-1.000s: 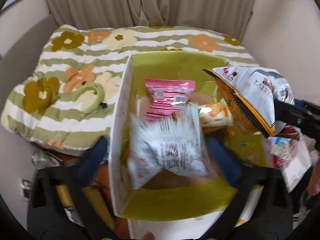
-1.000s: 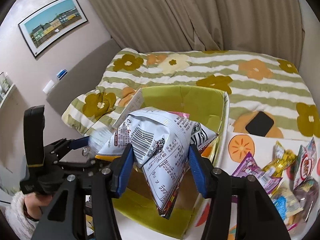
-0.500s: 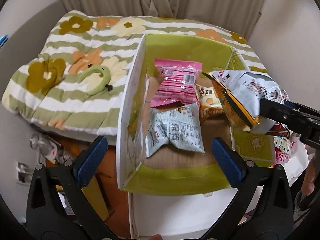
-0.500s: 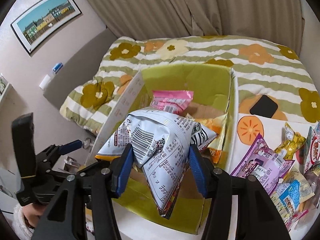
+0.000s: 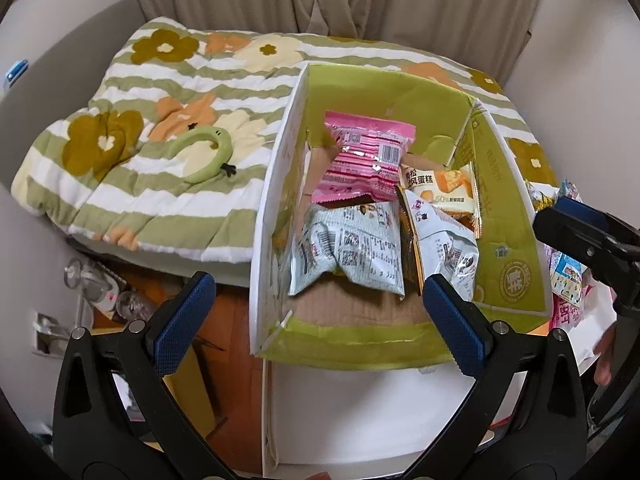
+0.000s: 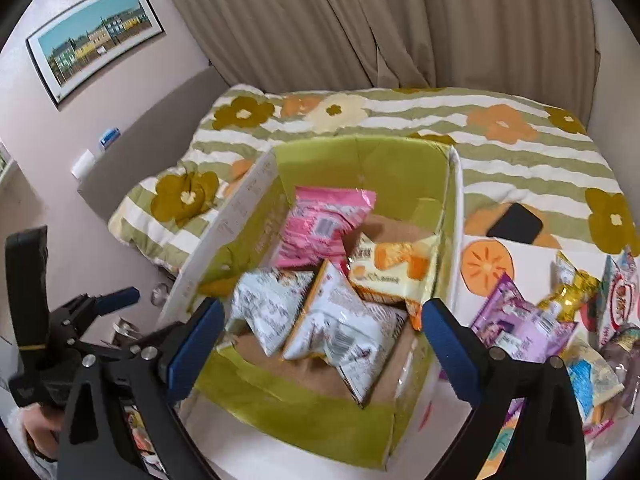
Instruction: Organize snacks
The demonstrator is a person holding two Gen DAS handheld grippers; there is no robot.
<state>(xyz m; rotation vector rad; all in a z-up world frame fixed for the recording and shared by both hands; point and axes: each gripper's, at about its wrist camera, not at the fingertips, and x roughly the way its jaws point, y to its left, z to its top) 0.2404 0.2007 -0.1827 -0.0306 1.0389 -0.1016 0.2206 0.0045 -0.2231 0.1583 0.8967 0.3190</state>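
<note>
An open box with green inner walls (image 5: 508,216) (image 6: 360,160) holds several snack bags: a pink one (image 5: 366,160) (image 6: 322,226), an orange-and-cream cake pack (image 5: 440,188) (image 6: 394,266), a white bag on the left (image 5: 352,250) (image 6: 268,308), and a white bag with an orange edge (image 5: 440,244) (image 6: 344,330) beside it. My left gripper (image 5: 320,316) is open and empty above the box's near end. My right gripper (image 6: 322,344) is open and empty above the white bag; it also shows at the right edge of the left wrist view (image 5: 588,236).
Several loose snack packs (image 6: 532,328) lie on the white table (image 6: 528,252) right of the box. A flowered quilt (image 5: 168,128) covers the bed behind. A black phone (image 6: 516,224) lies on it. Bottles (image 5: 100,284) stand on the floor at left.
My right gripper opened and let go of the white bag with the orange edge, which now lies in the box. My left gripper let go of the other white bag earlier and pulled back.
</note>
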